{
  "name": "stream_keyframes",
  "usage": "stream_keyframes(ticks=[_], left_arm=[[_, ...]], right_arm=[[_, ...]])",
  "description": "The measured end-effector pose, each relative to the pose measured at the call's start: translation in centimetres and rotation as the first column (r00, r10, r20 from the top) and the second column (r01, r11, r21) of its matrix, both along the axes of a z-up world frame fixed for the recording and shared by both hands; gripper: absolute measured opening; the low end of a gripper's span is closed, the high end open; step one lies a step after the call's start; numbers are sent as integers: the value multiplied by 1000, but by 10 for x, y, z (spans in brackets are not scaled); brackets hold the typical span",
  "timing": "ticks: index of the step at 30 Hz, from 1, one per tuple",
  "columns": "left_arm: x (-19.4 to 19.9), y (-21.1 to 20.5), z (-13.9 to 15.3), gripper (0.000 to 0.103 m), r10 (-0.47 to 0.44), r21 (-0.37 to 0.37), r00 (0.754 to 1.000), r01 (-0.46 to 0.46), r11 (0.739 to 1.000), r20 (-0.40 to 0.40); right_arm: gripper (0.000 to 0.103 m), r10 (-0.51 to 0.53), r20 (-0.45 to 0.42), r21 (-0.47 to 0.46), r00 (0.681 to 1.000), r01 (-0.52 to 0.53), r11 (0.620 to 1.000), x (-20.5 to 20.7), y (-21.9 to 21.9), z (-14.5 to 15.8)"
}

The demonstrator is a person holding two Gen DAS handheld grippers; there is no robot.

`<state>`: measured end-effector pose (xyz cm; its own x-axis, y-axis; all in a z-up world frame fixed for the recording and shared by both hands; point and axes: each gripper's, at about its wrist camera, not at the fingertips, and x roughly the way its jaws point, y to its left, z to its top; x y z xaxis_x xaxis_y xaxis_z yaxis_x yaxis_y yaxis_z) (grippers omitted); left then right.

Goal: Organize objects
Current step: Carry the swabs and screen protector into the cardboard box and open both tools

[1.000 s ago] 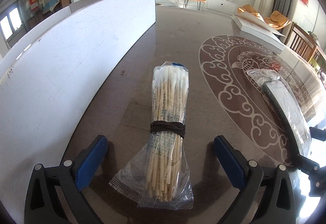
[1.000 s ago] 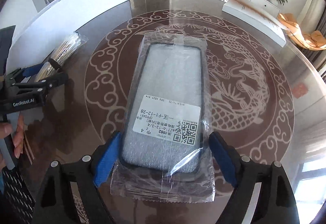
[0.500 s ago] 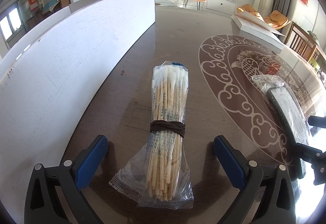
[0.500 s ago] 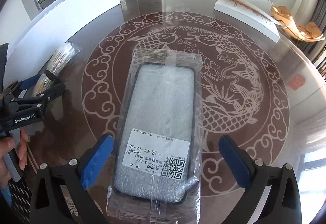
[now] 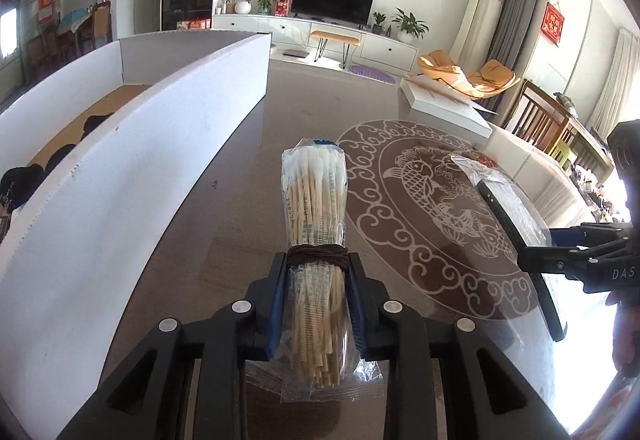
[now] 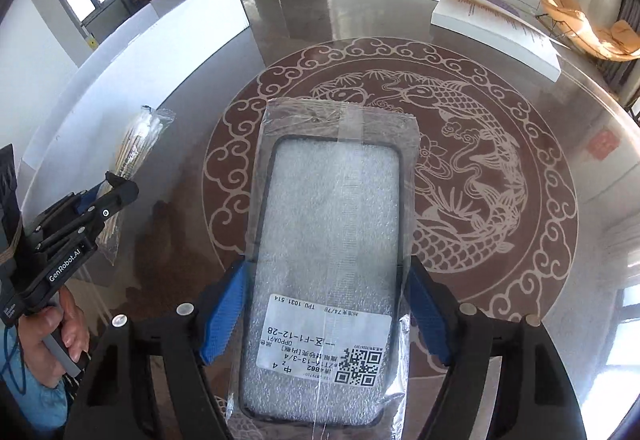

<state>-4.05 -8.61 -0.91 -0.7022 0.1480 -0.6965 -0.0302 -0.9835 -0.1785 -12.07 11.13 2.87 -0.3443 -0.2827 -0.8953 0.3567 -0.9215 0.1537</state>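
While the white box wall (image 5: pixel 132 176) runs along the far left, the left gripper (image 5: pixel 316 300) is pinched on the cotton swab bundle (image 5: pixel 316 208) just behind its brown band, jaws pressed to both sides of the bag; swab tips point away, stick ends trail back between the fingers (bundle looks clear of the table (image 5: pixel 240 224), not certain). Further right, the right gripper (image 6: pixel 326 304) has just been closing; its blue pads meet the side edges of the bagged phone case (image 6: pixel 332 240), label end nearest the camera, above the fish medallion (image 6: pixel 480 160).
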Motion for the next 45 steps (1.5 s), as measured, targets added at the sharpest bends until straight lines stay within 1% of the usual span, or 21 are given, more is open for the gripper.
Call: stream_keyframes(ticks=[5,8,10,13,16,19,21,22,24,25,26,28,29,31,34,35,37,41,42,43,45], left_arm=[[30,-39,52,27,65,94,995,-58,994,-76],[32,-81,83,27,140,84,984,-131,988,-108],[27,-117,95,28,210,41,973,-206,978,-95],[13,-175,89,27,317,-17,948,-317,948,-7],[1,-224,68,28,406,-73,908,-401,913,99],[-4,-255,48,28,467,-111,865,-453,884,186],[-3,-266,43,30,496,-135,841,-478,868,214],[0,-269,42,32,507,-147,835,-486,862,214],[5,-271,42,54,518,-165,832,-493,854,196],[9,-271,44,76,527,-181,831,-499,847,176],[14,-269,46,90,535,-201,831,-505,840,150],[20,-263,50,95,537,-246,837,-502,829,103],[21,-260,51,95,539,-266,836,-499,825,102],[22,-253,56,95,545,-286,831,-499,818,108],[25,-243,71,95,560,-236,823,-527,816,99],[29,-241,75,95,578,-222,811,-551,805,85],[30,-235,80,95,615,-196,785,-593,781,75],[32,-223,84,95,636,-204,769,-615,762,58],[30,-220,83,95,636,-219,769,-611,761,63],[28,-218,81,95,623,-224,778,-595,772,82],[19,-217,76,95,564,-189,813,-537,822,147]], right_arm=[[76,9,-71,-120,997,-18,993,11,-16,50],[76,47,-105,-203,993,-68,977,1,-54,78],[76,86,-125,-249,988,-115,962,-8,-94,94],[76,157,-148,-311,976,-196,930,-20,-166,113],[76,240,-157,-337,958,-280,899,-28,-246,121],[76,304,-130,-328,944,-330,885,-32,-323,107],[77,327,-121,-295,937,-349,890,-32,-365,89],[77,345,-112,-274,932,-363,891,-34,-382,77],[77,373,-72,-232,925,-379,896,-34,-410,53],[78,378,-50,-218,925,-379,899,-34,-418,43],[78,378,-36,-208,925,-377,902,-34,-419,33],[80,372,-42,-201,927,-373,906,-32,-418,30],[86,369,-56,-198,928,-373,906,-31,-414,32],[93,362,-91,-179,928,-373,910,-28,-403,39],[98,344,-141,-154,928,-363,919,-27,-372,55],[103,333,-156,-149,930,-356,923,-25,-362,62],[103,301,-187,-136,935,-329,935,-24,-343,73],[103,246,-222,-62,943,-266,962,-30,-313,83],[103,240,-232,-23,943,-252,968,-32,-310,83],[103,238,-239,13,941,-242,970,-33,-309,82],[103,240,-249,61,938,-232,971,-36,-308,80]])
